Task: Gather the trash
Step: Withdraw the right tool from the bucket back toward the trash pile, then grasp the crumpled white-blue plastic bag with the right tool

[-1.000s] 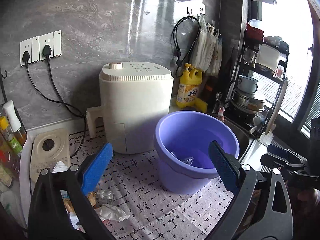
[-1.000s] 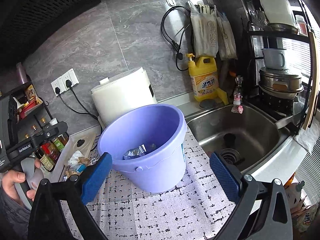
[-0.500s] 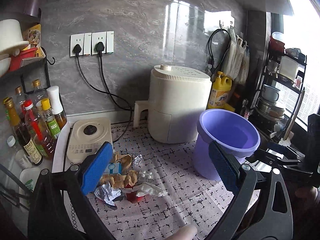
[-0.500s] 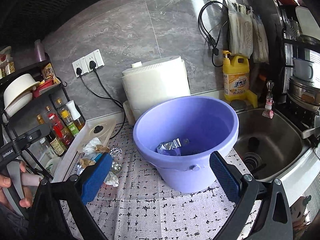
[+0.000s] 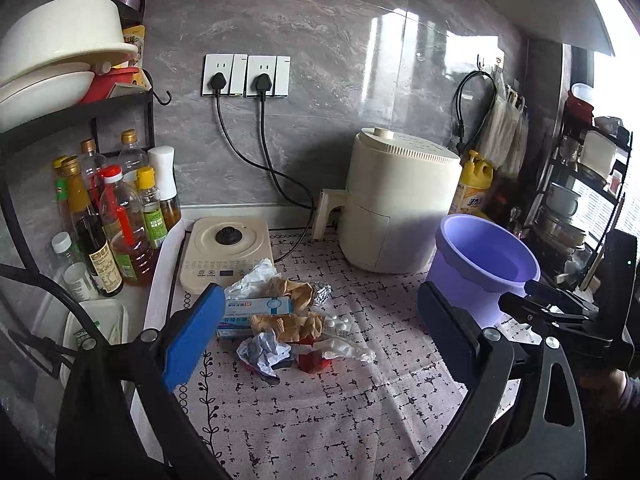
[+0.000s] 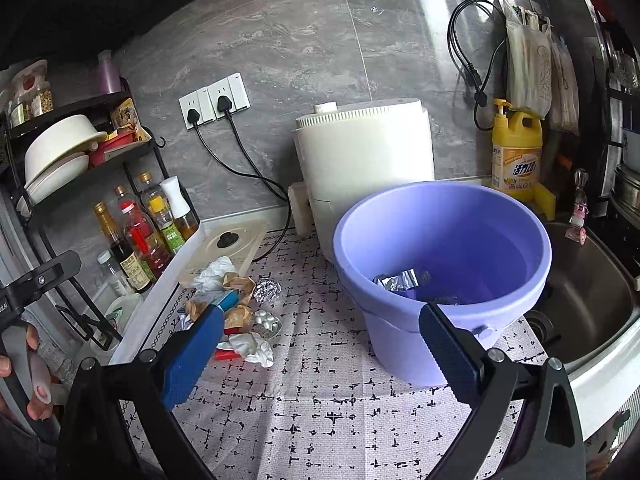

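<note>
A pile of trash (image 5: 286, 326) lies on the patterned mat: crumpled paper, brown wrappers, a blue-white box (image 5: 256, 314), a foil ball (image 5: 321, 294), a pill blister and a red scrap. It also shows in the right wrist view (image 6: 236, 320). A purple bucket (image 5: 486, 270) stands to the right, with foil wrappers (image 6: 400, 280) inside. My left gripper (image 5: 316, 344) is open and empty, above the mat in front of the pile. My right gripper (image 6: 320, 354) is open and empty, in front of the bucket (image 6: 440, 264).
A cream air fryer (image 5: 396, 204) stands behind the bucket. A flat cream appliance (image 5: 226, 254) and a rack of bottles (image 5: 116, 216) are at the left. A sink (image 6: 588, 280) and a yellow detergent bottle (image 6: 516, 152) are at the right.
My left gripper has swung left and back from the bucket, so the trash pile is now in front of it. My right gripper has shifted left too. Both stayed open.
</note>
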A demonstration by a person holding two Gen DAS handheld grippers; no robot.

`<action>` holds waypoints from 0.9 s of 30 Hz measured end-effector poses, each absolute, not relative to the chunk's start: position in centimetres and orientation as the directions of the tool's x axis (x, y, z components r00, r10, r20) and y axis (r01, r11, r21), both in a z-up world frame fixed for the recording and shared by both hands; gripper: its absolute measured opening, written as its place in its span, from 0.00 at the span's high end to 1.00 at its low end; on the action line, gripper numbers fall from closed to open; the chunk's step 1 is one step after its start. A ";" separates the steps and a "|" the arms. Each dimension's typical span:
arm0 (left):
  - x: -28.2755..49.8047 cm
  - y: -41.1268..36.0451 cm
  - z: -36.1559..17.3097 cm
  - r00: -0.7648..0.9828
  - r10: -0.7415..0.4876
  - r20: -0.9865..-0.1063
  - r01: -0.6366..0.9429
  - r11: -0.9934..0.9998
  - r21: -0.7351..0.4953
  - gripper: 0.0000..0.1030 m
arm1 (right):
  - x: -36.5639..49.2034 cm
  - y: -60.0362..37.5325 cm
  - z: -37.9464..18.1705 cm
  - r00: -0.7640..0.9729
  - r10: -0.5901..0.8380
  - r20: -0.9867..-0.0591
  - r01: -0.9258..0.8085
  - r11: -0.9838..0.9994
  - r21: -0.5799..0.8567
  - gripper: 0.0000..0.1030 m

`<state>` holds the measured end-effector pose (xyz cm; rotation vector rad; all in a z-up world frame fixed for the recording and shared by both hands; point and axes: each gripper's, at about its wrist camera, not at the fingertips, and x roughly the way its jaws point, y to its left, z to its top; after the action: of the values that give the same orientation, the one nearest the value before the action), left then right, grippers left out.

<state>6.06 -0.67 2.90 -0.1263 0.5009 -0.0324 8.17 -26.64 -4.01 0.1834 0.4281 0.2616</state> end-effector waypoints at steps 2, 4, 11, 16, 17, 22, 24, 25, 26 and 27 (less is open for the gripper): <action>5.8 0.0 2.6 0.872 -0.049 -0.487 -0.018 0.991 -0.131 0.07 | 8.4 -26.1 -4.3 0.870 0.296 -0.393 -0.218 0.948 0.232 0.07; 5.5 0.7 2.2 0.869 -0.041 -0.494 -0.032 0.990 -0.137 0.07 | 8.5 -25.5 -4.7 0.863 0.299 -0.407 -0.220 0.948 0.230 0.07; 5.1 3.0 0.2 0.846 -0.013 -0.533 -0.087 0.983 -0.161 0.07 | 9.2 -23.2 -6.2 0.823 0.319 -0.470 -0.245 0.946 0.212 0.08; 5.6 4.0 -1.9 0.825 -0.037 -0.564 -0.081 0.980 -0.182 0.08 | 9.5 -21.7 -7.4 0.799 0.342 -0.495 -0.270 0.939 0.212 0.08; 5.9 4.1 -2.4 0.819 -0.045 -0.571 -0.077 0.979 -0.187 0.08 | 9.6 -21.4 -7.6 0.795 0.343 -0.500 -0.273 0.939 0.211 0.08; 7.9 4.5 -4.7 0.788 -0.081 -0.611 -0.058 0.977 -0.206 0.20 | 10.3 -20.1 -8.9 0.767 0.356 -0.533 -0.283 0.934 0.217 0.18; 9.0 4.4 -5.6 0.777 -0.096 -0.622 -0.048 0.976 -0.211 0.22 | 10.6 -19.8 -9.3 0.757 0.360 -0.546 -0.282 0.933 0.225 0.19; 9.6 4.4 -6.0 0.772 -0.104 -0.627 -0.042 0.976 -0.214 0.23 | 10.7 -19.7 -9.5 0.752 0.360 -0.552 -0.281 0.933 0.225 0.20; 10.1 4.3 -6.4 0.766 -0.113 -0.633 -0.036 0.975 -0.218 0.24 | 10.8 -19.6 -9.7 0.748 0.361 -0.557 -0.281 0.933 0.227 0.21; 10.6 4.2 -6.8 0.761 -0.121 -0.637 -0.030 0.975 -0.221 0.25 | 11.0 -19.5 -9.9 0.743 0.361 -0.564 -0.281 0.933 0.227 0.22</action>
<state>10.63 4.25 -6.77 -0.2242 0.7059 -0.0504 11.04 -19.55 -9.89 0.1300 0.6440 0.3527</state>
